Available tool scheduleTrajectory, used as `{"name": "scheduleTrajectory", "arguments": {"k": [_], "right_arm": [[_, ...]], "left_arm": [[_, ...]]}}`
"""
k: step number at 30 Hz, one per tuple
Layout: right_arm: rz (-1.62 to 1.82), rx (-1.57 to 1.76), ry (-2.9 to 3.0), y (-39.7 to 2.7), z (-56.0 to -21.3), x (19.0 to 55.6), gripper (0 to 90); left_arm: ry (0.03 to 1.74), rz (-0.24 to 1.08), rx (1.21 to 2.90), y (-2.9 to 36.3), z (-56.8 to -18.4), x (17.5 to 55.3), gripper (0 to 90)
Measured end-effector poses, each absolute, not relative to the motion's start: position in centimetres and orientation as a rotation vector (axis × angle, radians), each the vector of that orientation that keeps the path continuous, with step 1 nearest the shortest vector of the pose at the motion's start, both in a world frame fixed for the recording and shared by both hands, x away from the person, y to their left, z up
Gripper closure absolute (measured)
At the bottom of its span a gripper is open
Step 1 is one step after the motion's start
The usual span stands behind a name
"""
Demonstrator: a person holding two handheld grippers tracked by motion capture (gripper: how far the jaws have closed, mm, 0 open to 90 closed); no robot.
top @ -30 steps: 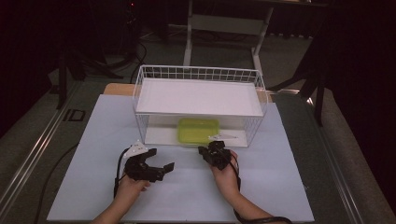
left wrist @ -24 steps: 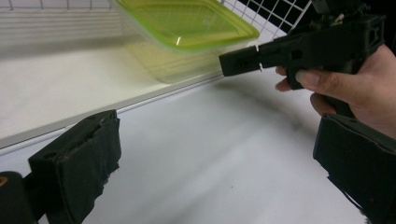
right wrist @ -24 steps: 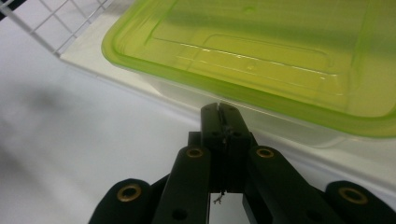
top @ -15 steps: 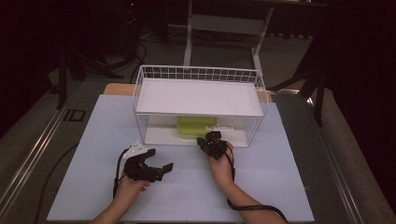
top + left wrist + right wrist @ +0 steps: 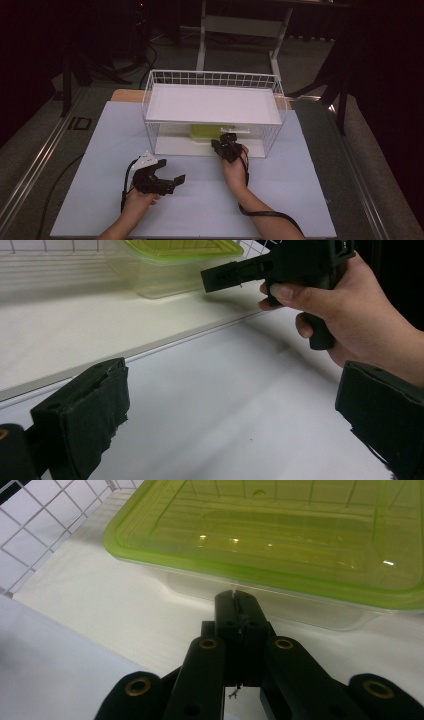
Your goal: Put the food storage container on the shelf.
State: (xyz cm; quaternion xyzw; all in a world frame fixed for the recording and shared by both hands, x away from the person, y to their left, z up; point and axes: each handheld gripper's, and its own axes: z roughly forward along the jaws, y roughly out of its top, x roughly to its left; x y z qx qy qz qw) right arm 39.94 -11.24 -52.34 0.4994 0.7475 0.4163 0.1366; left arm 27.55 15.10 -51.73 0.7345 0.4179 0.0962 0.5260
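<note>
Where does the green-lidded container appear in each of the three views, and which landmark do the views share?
High view: the green-lidded container sits centre, on the lower shelf of the wire rack.
Left gripper view: top centre, behind the right gripper.
Right gripper view: upper half, just beyond the shut jaws.
Shared landmark: the rack's white lower shelf.

White table mat (image 5: 300,200), metal stand (image 5: 240,25)

The right tongs (image 5: 236,597) rise from the bottom edge with both black jaws pressed flat together, nothing between them, their tip just at the near wall of a clear container (image 5: 300,607). A translucent green lid (image 5: 280,530) sits on that container, which rests on a white shelf board (image 5: 100,600). White wire mesh (image 5: 35,520) crosses the upper left corner.
</note>
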Motion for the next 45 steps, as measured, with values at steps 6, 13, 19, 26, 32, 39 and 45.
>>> {"name": "scheduleTrajectory", "arguments": {"k": [6, 13, 19, 26, 32, 39, 45], "right_arm": [[1.2, 1.437, 2.18, -10.9, -52.3, 40.2, 89.8], [1.218, 1.437, 2.206, -10.7, -52.0, 39.4, 87.0], [1.257, 1.381, 2.227, -11.2, -51.3, 37.3, 83.7], [1.305, 1.304, 2.222, -12.2, -50.1, 35.5, 62.2], [1.359, 1.244, 2.224, -13.6, -49.3, 34.4, 31.5], [1.401, 1.176, 2.276, -14.9, -48.9, 33.4, 15.8], [1.388, 1.114, 2.287, -15.4, -48.8, 32.3, 15.3]], "left_arm": [[1.001, 0.222, 1.762, 15.1, -51.8, 27.6, 1.9], [0.976, 0.25, 1.768, 15.1, -51.6, 27.5, 1.9], [0.95, 0.257, 1.78, 15.0, -51.3, 27.5, 1.9], [0.935, 0.244, 1.772, 14.5, -51.1, 27.5, 1.9], [0.898, 0.242, 1.791, 13.7, -50.4, 27.5, 1.9], [0.849, 0.246, 1.784, 13.5, -49.7, 27.5, 1.9], [0.81, 0.228, 1.8, 13.3, -49.5, 27.3, 1.9]]}}
